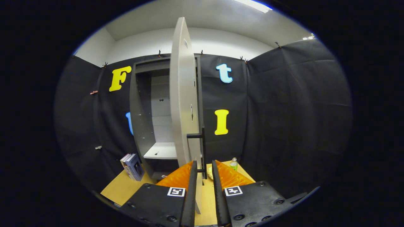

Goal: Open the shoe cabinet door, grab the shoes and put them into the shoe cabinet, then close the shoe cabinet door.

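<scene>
Gripper view: fingers (204, 167) set a narrow gap apart, gripping nothing. Just ahead of and between them, the lower edge of the cabinet door (184, 94), swung out edge-on, with its dark bar handle (202, 148) standing right above the tips; touching or not, cannot tell. Beyond the door, left of the fingers, the shoe cabinet (142, 119) standing open, a pale shelf (161, 151) inside. Left of the cabinet's foot, some books (132, 166) leaning upright on the table (121, 189). Just past the right finger (217, 176), a small yellowish thing (209, 172), too hidden to identify. Farther beyond, a small bottle (234, 164) standing upright on the table.
</scene>
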Tool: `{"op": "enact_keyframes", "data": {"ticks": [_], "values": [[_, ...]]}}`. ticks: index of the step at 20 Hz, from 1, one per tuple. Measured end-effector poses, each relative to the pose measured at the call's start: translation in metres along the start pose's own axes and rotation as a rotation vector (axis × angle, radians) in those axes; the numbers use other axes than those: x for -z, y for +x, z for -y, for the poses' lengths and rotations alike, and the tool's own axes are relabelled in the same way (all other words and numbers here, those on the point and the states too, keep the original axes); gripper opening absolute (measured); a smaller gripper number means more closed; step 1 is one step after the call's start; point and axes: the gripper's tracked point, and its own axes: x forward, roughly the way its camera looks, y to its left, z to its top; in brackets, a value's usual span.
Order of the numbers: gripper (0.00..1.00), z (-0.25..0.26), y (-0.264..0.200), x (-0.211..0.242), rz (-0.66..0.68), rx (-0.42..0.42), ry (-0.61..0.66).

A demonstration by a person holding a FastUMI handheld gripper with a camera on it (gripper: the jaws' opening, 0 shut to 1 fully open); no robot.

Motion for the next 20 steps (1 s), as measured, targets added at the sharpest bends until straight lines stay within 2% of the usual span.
{"op": "enact_keyframes", "data": {"ticks": [5, 9, 13, 20], "values": [[0.3, -0.001, -0.002, 0.007, -0.006, 0.004, 0.001], [0.3, -0.023, -0.01, 0.031, -0.034, -0.064, -0.006], [0.3, -0.062, 0.006, 0.056, -0.053, -0.119, -0.015], [0.31, -0.129, 0.03, 0.146, -0.167, -0.215, -0.007]]}}
